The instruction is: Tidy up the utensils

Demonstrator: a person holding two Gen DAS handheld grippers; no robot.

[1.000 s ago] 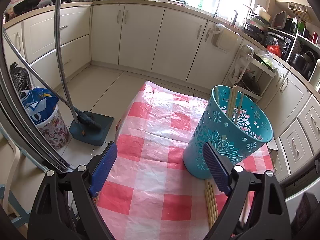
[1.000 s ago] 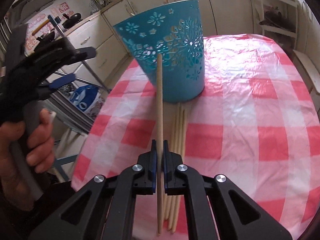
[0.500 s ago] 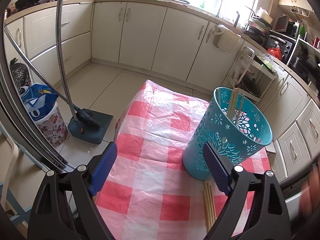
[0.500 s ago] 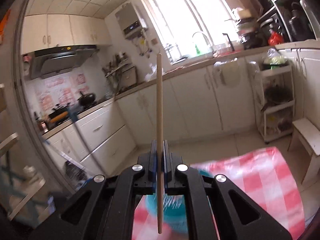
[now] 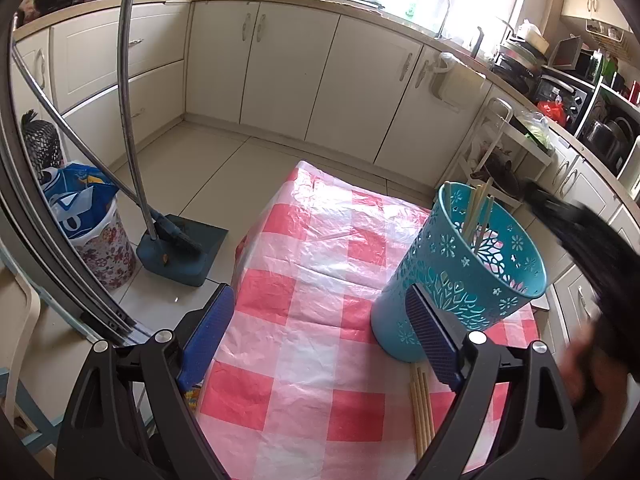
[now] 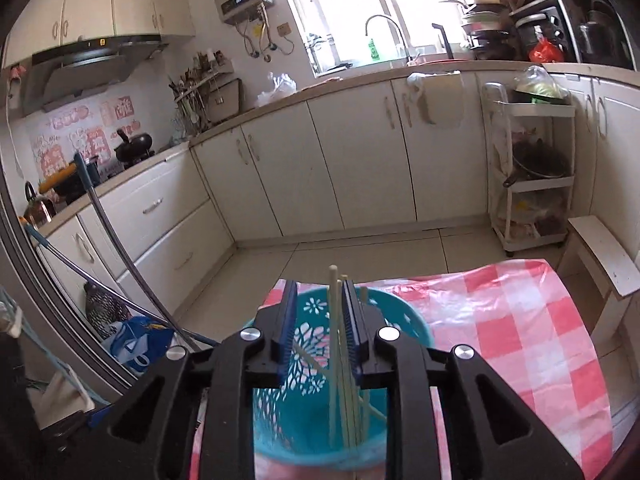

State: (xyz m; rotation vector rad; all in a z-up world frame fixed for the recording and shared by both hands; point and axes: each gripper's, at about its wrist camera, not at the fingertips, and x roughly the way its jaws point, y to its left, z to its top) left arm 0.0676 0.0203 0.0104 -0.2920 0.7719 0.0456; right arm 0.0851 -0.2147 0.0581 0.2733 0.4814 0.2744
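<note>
A: The left gripper point(image 5: 320, 340) has its blue fingers point(image 5: 206, 336) spread wide apart with nothing between them. It hangs over the near edge of the desk point(image 5: 304, 344), which wears a red-and-white checked cloth.

B: And further right?

A: The teal basket point(image 5: 460, 280) stands upright on the cloth just beyond the left gripper's right-hand finger. Several chopsticks point(image 5: 478, 210) stand in it, leaning against the far wall. Just in front of its base, a small bundle of loose chopsticks point(image 5: 422, 404) lies flat on the cloth.

B: What about the right gripper?

A: The right gripper point(image 6: 320, 328) sits directly above the basket's mouth. Its fingers point(image 6: 286, 328) are parted, with a pale chopstick point(image 6: 333, 344) standing in the gap; I see no pad pressing on it, so it looks released. Its lower end reaches down to the basket floor among the others.

B: So how far along?

A: Partly done, I'd judge. Some sticks are filed in the basket, while the bundle on the cloth is left to collect, likely one at a time.
</note>
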